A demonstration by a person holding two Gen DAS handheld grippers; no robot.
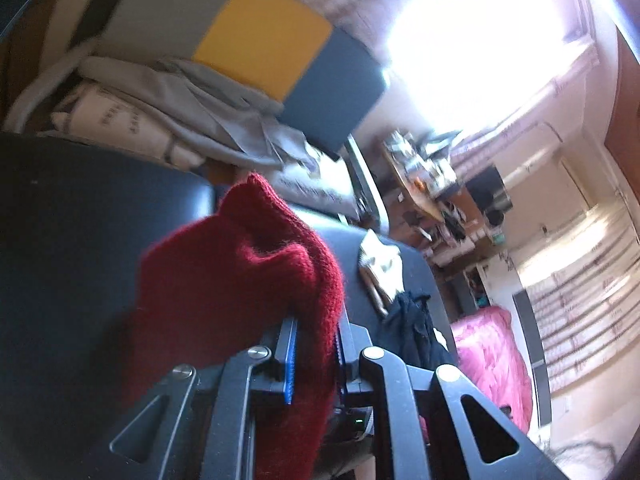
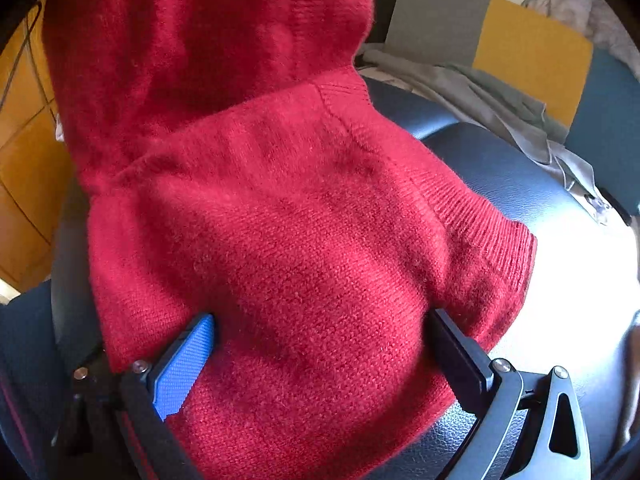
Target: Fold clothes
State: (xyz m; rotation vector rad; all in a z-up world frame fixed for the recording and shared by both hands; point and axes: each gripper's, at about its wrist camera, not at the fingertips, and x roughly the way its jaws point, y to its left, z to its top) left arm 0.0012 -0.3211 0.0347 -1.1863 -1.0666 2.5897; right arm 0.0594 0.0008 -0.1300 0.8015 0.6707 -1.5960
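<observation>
A red knitted sweater (image 1: 240,272) hangs bunched from my left gripper (image 1: 316,336), whose jaws are shut on a fold of it above a dark leather surface (image 1: 80,220). In the right wrist view the same red sweater (image 2: 288,220) fills most of the frame, lying on the dark leather surface (image 2: 500,184). My right gripper (image 2: 320,332) has its jaws wide apart, one on each side of the sweater's lower part; the blue pad (image 2: 184,364) shows at left. The fingertips are hidden under the knit.
A grey, yellow and blue cushion (image 1: 260,40) leans behind a pile of grey and white cloth (image 1: 160,108). A black garment (image 1: 412,328) and a pale cloth (image 1: 380,264) lie on the leather. A pink blanket (image 1: 492,356) and cluttered shelves (image 1: 432,176) stand further off.
</observation>
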